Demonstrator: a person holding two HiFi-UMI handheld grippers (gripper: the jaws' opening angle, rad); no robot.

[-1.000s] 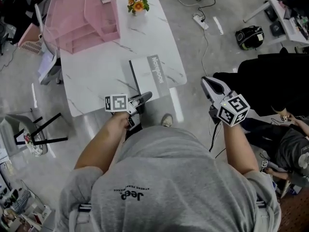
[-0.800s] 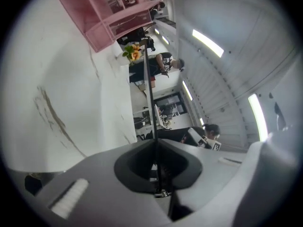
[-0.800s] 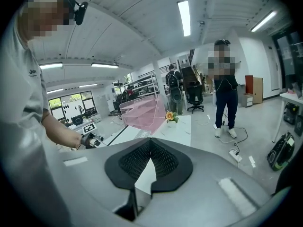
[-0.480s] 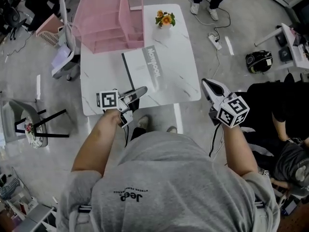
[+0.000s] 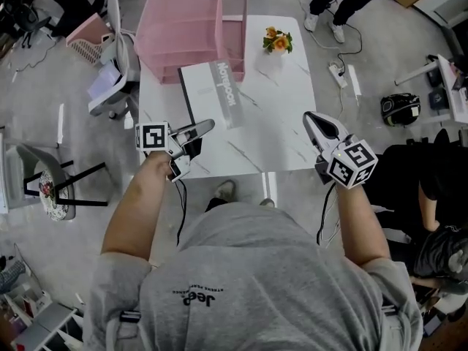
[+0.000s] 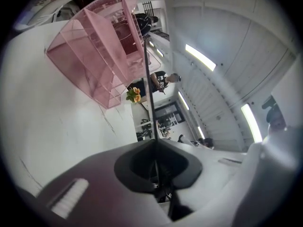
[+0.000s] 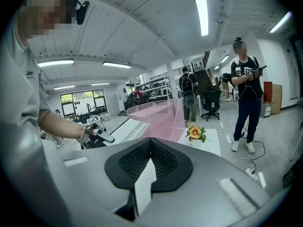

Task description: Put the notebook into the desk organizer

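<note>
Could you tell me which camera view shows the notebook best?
The head view: the notebook shows most of its cover from above. The right gripper view sees it foreshortened; the left gripper view only edge-on.

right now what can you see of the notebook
The notebook is thin and closed, with a pale cover, a grey printed band along its right side and a dark left edge. It lies flat on the white table, its far end at the pink organizer. The left gripper, jaws shut, reaches over its near edge; contact is unclear.
</note>
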